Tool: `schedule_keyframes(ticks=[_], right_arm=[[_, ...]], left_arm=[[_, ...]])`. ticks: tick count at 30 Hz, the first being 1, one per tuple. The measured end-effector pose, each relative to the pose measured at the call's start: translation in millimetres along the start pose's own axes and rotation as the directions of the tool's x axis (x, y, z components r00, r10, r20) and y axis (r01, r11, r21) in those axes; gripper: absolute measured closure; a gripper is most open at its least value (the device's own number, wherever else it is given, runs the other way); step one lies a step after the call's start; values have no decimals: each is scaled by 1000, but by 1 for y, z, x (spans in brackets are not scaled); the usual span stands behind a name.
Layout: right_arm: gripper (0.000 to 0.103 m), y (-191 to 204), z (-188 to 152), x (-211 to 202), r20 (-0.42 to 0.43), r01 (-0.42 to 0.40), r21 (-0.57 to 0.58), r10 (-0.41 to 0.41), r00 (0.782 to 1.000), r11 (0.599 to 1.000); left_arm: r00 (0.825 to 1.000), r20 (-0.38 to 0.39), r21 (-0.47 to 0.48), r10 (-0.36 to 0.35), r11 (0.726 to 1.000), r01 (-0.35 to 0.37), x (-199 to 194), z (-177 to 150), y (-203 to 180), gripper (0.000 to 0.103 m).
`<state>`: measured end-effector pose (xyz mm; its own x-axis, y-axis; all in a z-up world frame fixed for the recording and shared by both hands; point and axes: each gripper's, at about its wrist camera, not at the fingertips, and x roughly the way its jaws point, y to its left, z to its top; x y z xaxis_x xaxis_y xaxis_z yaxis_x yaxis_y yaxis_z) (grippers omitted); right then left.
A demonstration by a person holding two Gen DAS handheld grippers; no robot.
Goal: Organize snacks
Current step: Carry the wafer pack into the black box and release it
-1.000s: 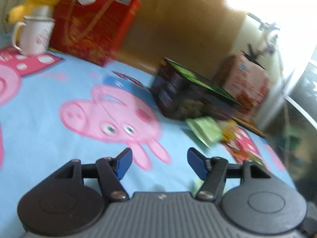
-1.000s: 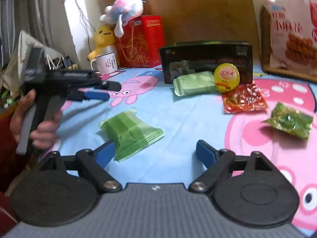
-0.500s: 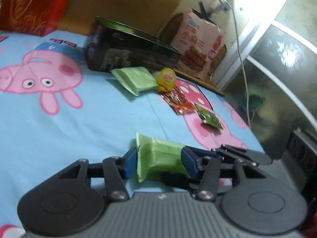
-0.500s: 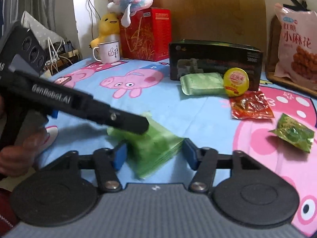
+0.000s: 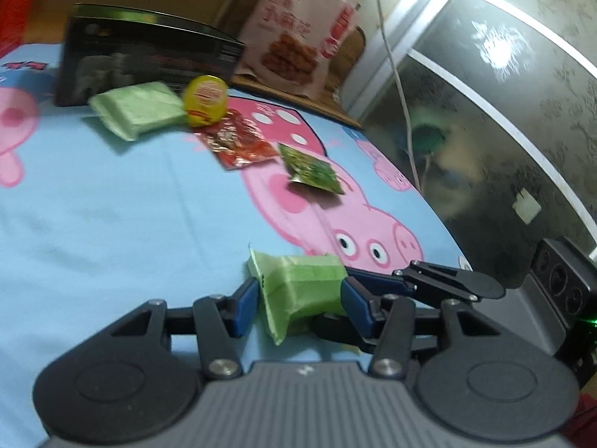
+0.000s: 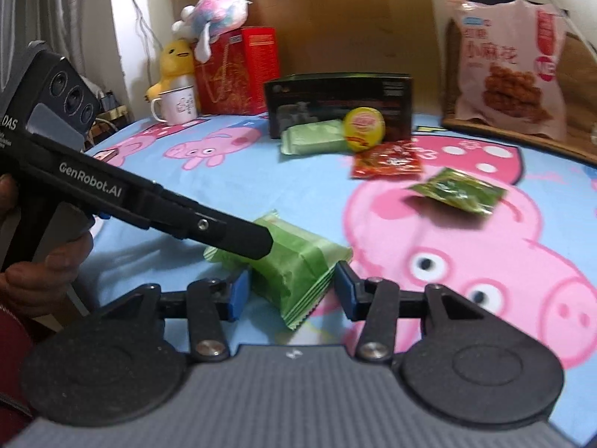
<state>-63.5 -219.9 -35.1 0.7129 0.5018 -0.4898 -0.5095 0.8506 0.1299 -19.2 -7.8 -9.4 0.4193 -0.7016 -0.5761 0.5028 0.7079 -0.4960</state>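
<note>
Gripping one green wafer packet [image 5: 302, 291] from two sides, we have both claws on it where it lies on the cartoon-pig sheet [image 5: 112, 224], well in front of the black box [image 6: 339, 100]. Our left gripper [image 5: 298, 298] is clamped across the packet, pads pressed against its sides. Our right gripper [image 6: 291, 287] is closing on the same packet, blue pads already touching its edges. Against the black box leans a second green packet [image 6: 313, 140] and a yellow round snack [image 6: 363, 128]; just in front of that lie a red sachet [image 6: 388, 160] and a dark green sachet [image 6: 459, 190].
</note>
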Motion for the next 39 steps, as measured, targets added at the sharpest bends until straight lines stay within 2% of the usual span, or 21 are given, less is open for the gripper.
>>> schedule_keyframes(ticks=[6,12,14,17,18,20,23,24,29,32,35,39], right_arm=[[50,-14,-6,-7,11,33,20,-34,999,999],[48,-18,-15,-13,25,43,-2,-43,999,999],[48,-18,-19,-15,38,41,-8,-40,998,999],[50,-5,-23,-11,48,100,-85,-96,994,991],[54,-3,-23,-11,53,115,-100,-110,992,988],[58,-10,-20,-11,59,109,-69,-105,993,992],[61,-19,-12,-11,86,90,-16,-88,992,996],[68,-19,-8,-8,89,92,-19,-90,992,996],[69,-25,30,10,139,64,11,-65,988,998],[69,-29,61,24,183,35,14,-37,982,999],[69,-23,91,43,231,38,-58,-24,973,998],[69,-22,132,84,249,25,-119,6,968,993]], left_arm=[[999,-39,47,-3,999,5,15,5,-15,54],[998,-60,93,31,995,-26,21,9,-23,52],[997,-70,101,24,995,-17,24,10,-26,57],[996,-74,147,55,988,-43,27,10,-35,57],[996,-71,154,63,987,-51,27,11,-36,57],[997,-62,146,49,989,-40,23,16,-35,57],[999,-12,155,32,987,-30,12,29,-37,58],[1000,4,162,23,987,-23,8,35,-38,58],[991,120,193,62,978,-85,-9,71,-38,58],[976,197,183,95,974,-132,-22,92,-29,58],[955,264,164,133,970,-180,-32,117,-15,58],[923,322,110,210,960,-257,-35,152,16,57]])
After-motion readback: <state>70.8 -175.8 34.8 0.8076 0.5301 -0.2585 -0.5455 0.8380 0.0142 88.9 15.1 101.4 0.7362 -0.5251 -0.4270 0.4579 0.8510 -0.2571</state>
